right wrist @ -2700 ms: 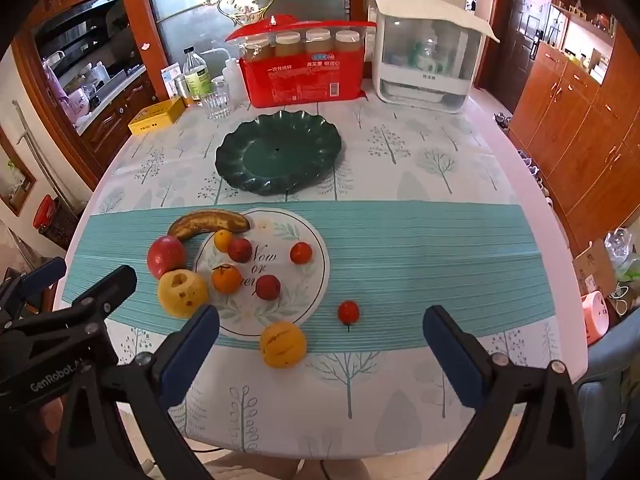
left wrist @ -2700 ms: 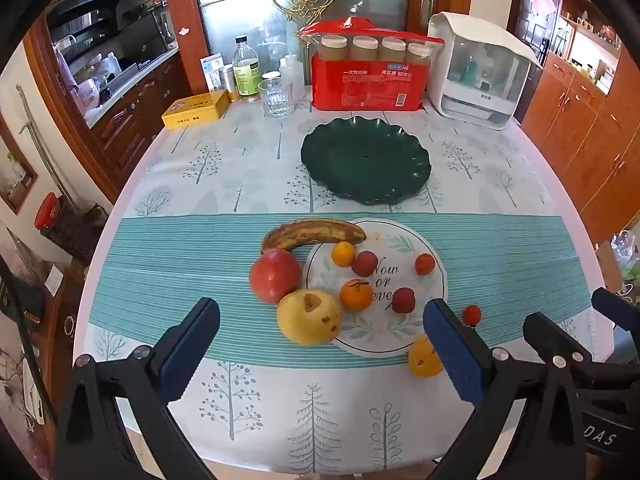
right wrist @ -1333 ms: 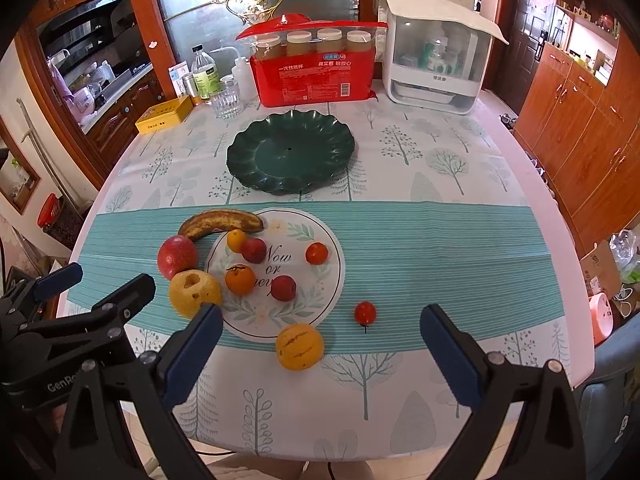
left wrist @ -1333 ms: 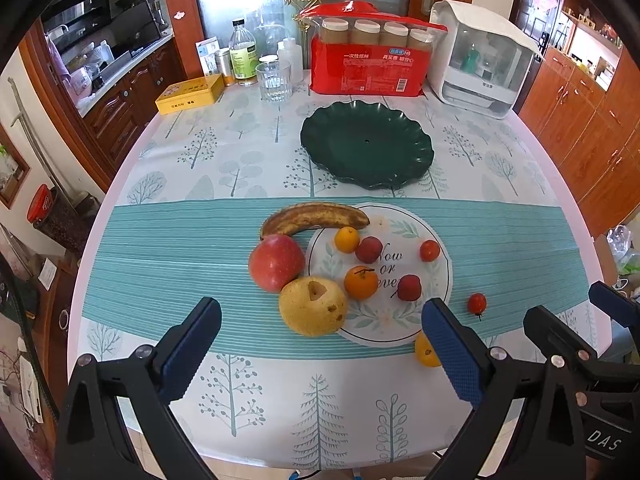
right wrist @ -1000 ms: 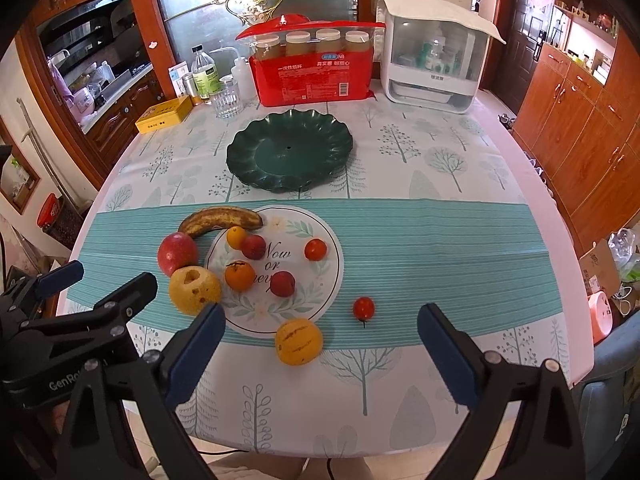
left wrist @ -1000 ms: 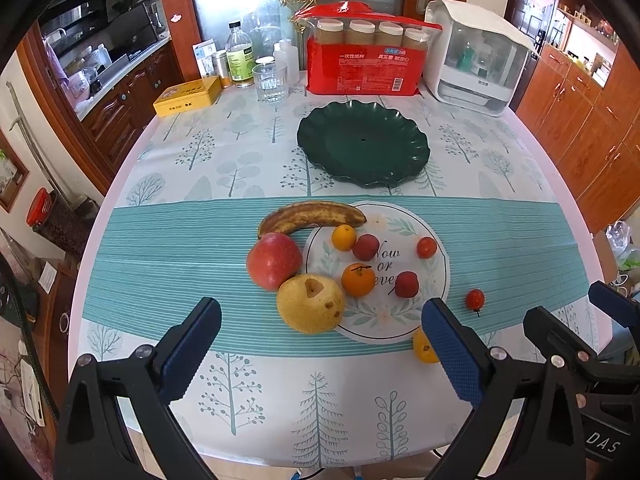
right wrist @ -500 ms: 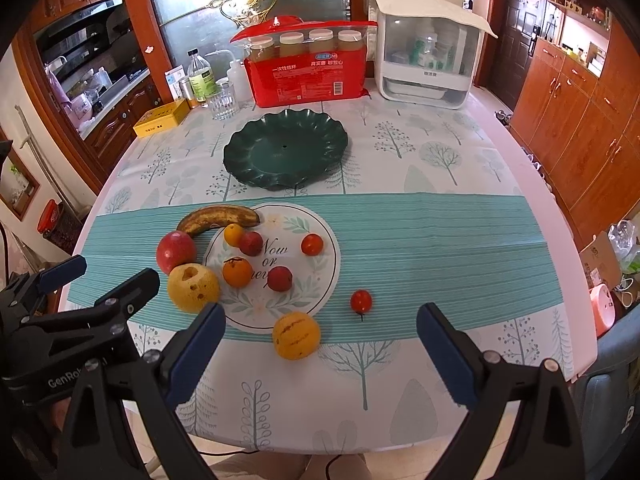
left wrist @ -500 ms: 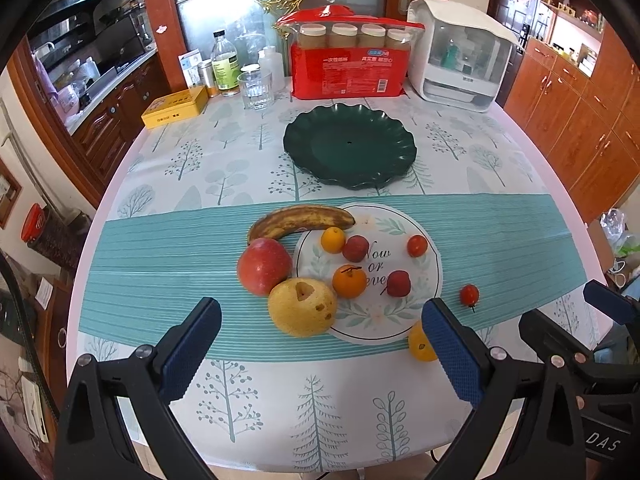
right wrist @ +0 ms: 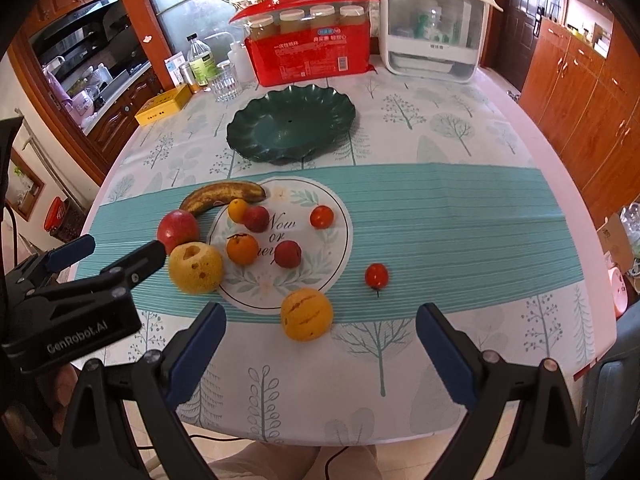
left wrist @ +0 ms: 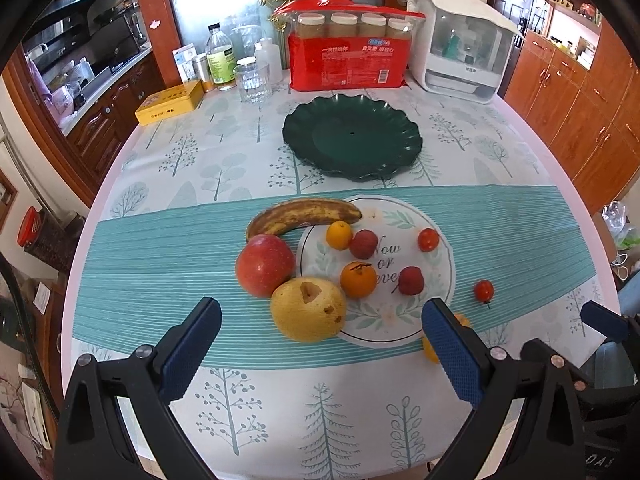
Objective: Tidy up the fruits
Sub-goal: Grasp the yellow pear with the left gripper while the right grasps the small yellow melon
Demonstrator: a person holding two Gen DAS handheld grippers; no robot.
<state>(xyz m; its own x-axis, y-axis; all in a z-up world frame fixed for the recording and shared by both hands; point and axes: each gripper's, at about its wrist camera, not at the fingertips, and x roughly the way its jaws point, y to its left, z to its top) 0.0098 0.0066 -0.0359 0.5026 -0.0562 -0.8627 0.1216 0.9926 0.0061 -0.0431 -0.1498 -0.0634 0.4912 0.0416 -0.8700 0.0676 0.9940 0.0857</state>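
We hold the left tool (left wrist: 320, 344) and the right tool (right wrist: 320, 340) above the near edge of the table (right wrist: 460, 128); both stand wide open and grip nothing.

The right wrist view shows the yellow striped fruit (right wrist: 306, 314) whole, lying near and just ahead of the right tool. In the left wrist view that fruit is mostly hidden behind the left tool's right finger (left wrist: 452, 354). The right wrist view also shows the left tool from the side, its finger tip close to the yellow pear (right wrist: 195, 267), and part of the person's hand (right wrist: 60, 384) beneath it.

The fruits lie on the teal runner (left wrist: 520, 240) and its round printed motif (left wrist: 400, 320): a browned banana (left wrist: 304, 214), a red apple (left wrist: 265, 264) touching the pear, a small orange (left wrist: 358, 279), a smaller orange fruit (left wrist: 339, 235), two dark red fruits (left wrist: 363, 243) (left wrist: 410, 280) and a cherry tomato (left wrist: 428, 239). A second cherry tomato (right wrist: 376, 275) lies apart to the right.

Beyond them stands the empty dark green plate (left wrist: 352, 142). Behind it stand a red package (left wrist: 348, 62), a white appliance (left wrist: 460, 60), a glass (left wrist: 252, 82), a bottle (left wrist: 220, 60) and a yellow tin (left wrist: 170, 102).

In the left wrist view, the pear lies between the left tool's fingers, just ahead.
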